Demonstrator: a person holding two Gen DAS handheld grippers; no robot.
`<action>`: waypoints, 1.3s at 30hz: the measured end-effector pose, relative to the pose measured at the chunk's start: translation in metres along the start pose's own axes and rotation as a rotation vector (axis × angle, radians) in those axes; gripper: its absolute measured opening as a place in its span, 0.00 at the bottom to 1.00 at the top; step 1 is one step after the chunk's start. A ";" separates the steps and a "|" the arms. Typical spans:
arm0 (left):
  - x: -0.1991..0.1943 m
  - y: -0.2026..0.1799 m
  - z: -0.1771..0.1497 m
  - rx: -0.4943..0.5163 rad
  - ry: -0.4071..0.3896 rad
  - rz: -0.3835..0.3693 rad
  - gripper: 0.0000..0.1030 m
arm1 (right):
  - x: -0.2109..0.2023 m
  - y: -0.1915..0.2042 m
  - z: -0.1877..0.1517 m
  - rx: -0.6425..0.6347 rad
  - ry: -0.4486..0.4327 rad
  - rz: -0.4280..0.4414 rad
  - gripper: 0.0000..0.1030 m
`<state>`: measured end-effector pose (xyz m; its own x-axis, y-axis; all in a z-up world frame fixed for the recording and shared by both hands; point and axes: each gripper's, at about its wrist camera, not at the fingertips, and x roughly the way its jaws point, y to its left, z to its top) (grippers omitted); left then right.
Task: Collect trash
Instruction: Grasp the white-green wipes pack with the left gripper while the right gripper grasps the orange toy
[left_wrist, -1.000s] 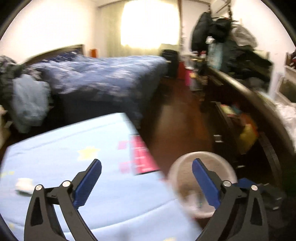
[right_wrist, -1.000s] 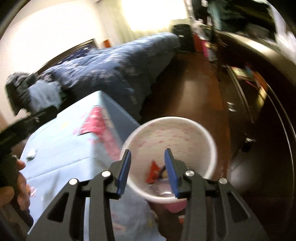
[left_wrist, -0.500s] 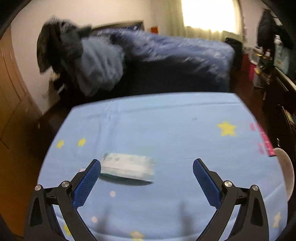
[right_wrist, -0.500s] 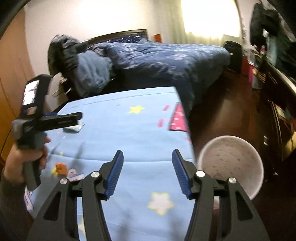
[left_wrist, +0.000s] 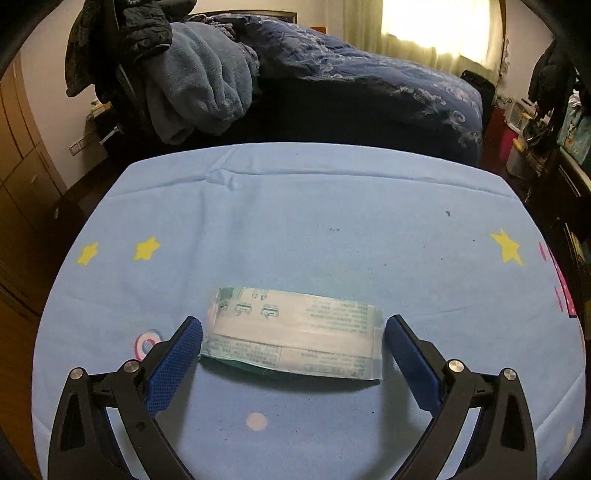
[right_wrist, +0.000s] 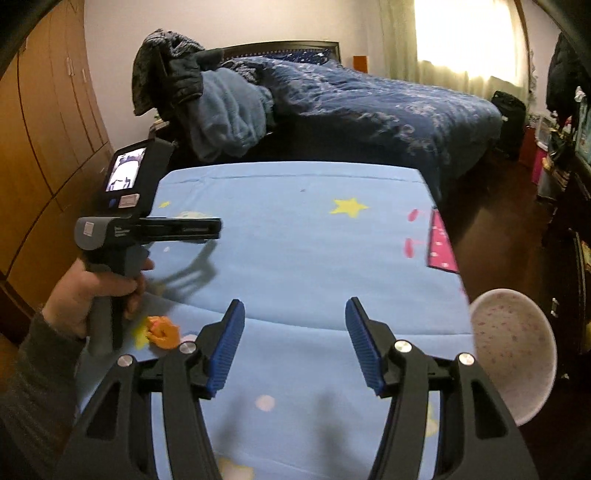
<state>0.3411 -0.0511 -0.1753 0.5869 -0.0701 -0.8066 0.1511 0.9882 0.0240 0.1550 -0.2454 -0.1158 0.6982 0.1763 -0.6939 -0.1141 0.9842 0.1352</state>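
Observation:
A flat white and green plastic packet lies on the light blue star-patterned table cloth. My left gripper is open, low over the cloth, with one finger at each end of the packet. My right gripper is open and empty above the cloth's near edge. A crumpled orange wrapper lies on the cloth left of my right gripper, below the hand-held left gripper body. The white speckled trash bin stands on the floor past the table's right edge.
A bed with a dark blue quilt stands behind the table. A chair piled with clothes is at the far left. Wooden wardrobes line the left wall. Dark furniture with clutter runs along the right.
Both grippers swung left from the bin to the table. My left gripper moved down and closer to the packet, which now sits between its fingers. My right gripper opened wider.

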 end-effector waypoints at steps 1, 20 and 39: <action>-0.001 0.000 0.000 0.001 -0.005 -0.001 0.91 | 0.001 0.004 0.000 -0.008 0.002 0.003 0.56; -0.039 0.025 -0.011 -0.077 -0.096 -0.018 0.80 | 0.005 0.042 -0.008 -0.093 0.033 0.027 0.59; -0.096 0.089 -0.046 -0.189 -0.178 -0.005 0.80 | 0.063 0.109 -0.023 -0.208 0.169 0.143 0.65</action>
<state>0.2618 0.0503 -0.1229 0.7195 -0.0811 -0.6897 0.0123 0.9945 -0.1041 0.1702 -0.1264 -0.1611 0.5387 0.2963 -0.7887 -0.3572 0.9281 0.1047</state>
